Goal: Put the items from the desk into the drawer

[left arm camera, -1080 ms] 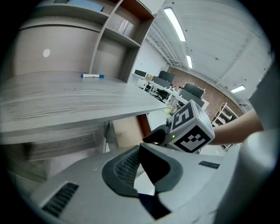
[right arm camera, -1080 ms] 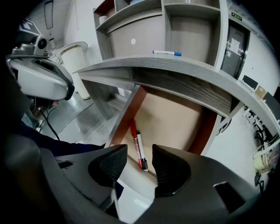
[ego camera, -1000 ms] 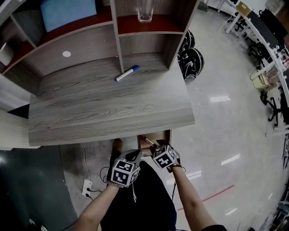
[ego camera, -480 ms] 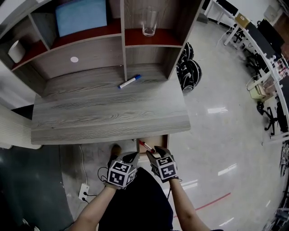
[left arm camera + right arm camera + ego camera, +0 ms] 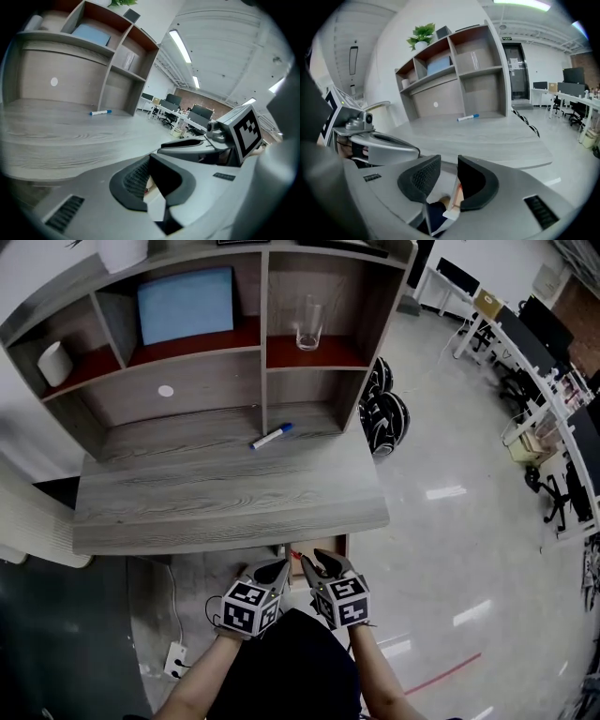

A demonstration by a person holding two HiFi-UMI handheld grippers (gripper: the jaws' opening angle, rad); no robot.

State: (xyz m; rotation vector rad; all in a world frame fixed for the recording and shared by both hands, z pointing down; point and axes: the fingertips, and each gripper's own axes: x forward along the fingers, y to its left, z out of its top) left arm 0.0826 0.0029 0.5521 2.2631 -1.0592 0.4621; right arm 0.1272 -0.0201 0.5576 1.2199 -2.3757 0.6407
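Observation:
A blue-capped white marker [image 5: 271,436] lies on the grey wooden desk [image 5: 225,493] near the hutch; it also shows as the marker [image 5: 101,112] in the left gripper view and the marker [image 5: 468,117] in the right gripper view. Under the desk's front edge the drawer [image 5: 325,544] stands open with a red item at its left edge. My left gripper [image 5: 277,569] hovers beside it, tips touching, empty. My right gripper [image 5: 315,562] is open over the drawer; its jaws have just been closing with nothing between them. In their own views, the left gripper [image 5: 149,164] and the right gripper [image 5: 449,165] both look across the desk.
The hutch holds a glass [image 5: 307,326], a blue panel [image 5: 186,304] and a white cylinder [image 5: 54,362]. Black wheeled gear [image 5: 380,413] sits on the floor right of the desk. A power strip [image 5: 176,662] lies under it. Office desks and chairs line the far right.
Both grippers have risen from the drawer towards the desk's front edge. The head view has tilted up and shows more of the hutch. The right jaws have narrowed.

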